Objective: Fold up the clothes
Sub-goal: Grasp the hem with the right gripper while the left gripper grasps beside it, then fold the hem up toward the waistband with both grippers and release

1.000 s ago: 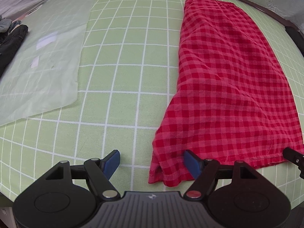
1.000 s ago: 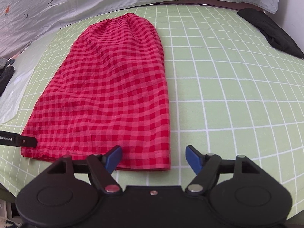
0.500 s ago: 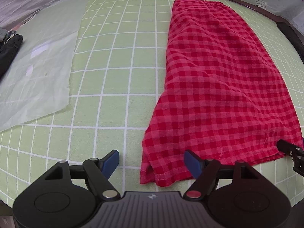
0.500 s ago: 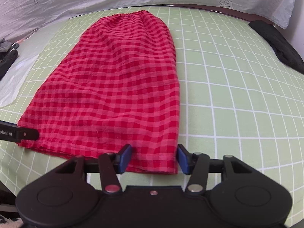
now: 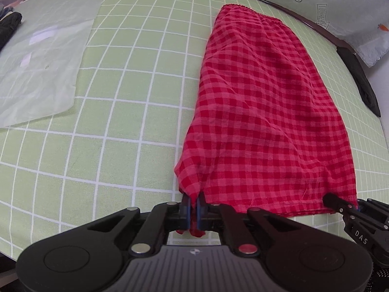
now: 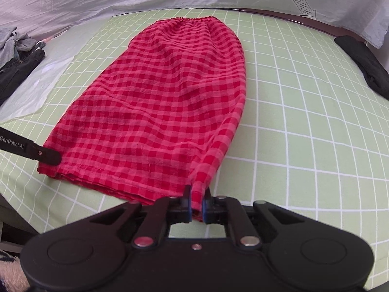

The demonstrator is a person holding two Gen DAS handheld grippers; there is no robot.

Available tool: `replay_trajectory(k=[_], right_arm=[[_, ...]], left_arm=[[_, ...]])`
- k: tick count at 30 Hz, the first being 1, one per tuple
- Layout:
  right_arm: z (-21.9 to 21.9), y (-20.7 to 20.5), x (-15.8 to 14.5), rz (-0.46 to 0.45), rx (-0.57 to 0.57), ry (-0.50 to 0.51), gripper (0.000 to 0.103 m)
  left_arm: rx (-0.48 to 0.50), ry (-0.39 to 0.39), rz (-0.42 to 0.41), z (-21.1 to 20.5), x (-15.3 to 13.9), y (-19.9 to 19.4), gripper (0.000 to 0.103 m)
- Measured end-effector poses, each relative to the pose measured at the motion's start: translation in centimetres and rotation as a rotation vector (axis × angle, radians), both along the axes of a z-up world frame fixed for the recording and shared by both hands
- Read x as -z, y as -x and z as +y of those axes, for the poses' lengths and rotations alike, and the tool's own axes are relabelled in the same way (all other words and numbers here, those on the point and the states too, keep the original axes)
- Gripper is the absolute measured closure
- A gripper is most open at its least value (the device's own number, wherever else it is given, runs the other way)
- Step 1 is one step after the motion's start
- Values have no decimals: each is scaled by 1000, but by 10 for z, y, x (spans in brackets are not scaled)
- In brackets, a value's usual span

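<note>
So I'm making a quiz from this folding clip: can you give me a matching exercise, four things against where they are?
Things:
1. left gripper
2. right gripper
3. clear plastic sheet
4. black garment

Places:
A. far right table edge
B. flat, left of the skirt
C. shut on the red checked skirt's near right corner
D. shut on its near left corner

Pairs: 1-D, 2-C, 3-B, 4-A

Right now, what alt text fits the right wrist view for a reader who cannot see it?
The right gripper is shut on the near right hem corner of a red checked garment lying flat on a green grid mat. The left gripper reaches the opposite hem corner; dark clothes lie far left.
</note>
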State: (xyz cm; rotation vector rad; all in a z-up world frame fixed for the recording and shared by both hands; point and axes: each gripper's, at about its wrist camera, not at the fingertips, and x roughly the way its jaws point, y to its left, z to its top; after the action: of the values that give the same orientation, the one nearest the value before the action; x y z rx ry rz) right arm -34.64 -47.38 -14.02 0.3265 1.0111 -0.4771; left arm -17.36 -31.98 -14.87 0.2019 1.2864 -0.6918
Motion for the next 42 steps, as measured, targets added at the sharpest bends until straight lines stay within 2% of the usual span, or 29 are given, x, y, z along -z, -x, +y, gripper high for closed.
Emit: replay_trajectory(k=[3, 9, 16, 28, 35, 37, 40, 42], right_arm=[[2, 1, -11, -15, -11, 22, 96], [4, 0, -48, -84, -39, 88, 97], [-27, -5, -62, -174, 56, 33, 97], [-82, -44, -73, -249, 110, 31, 97], [-131, -102, -66, -251, 85, 43, 97], [-148, -122, -60, -247, 76, 41, 96], [-180, -150, -36, -205, 82, 9, 95], [-201, -165, -16, -181, 99, -30, 91]], left_arm=[[-9, 37, 1, 2, -12, -3, 100], [3, 119, -57, -1, -55, -3, 100], [-1, 202, -104, -28, -88, -19, 100], [-25, 228, -141, -80, -112, -67, 100], [-81, 240, -129, -116, -106, -128, 100], [-99, 227, -120, -129, -94, -149, 100], [-142, 192, -57, -146, -68, -181, 100], [-163, 163, -48, -154, -51, -197, 95]])
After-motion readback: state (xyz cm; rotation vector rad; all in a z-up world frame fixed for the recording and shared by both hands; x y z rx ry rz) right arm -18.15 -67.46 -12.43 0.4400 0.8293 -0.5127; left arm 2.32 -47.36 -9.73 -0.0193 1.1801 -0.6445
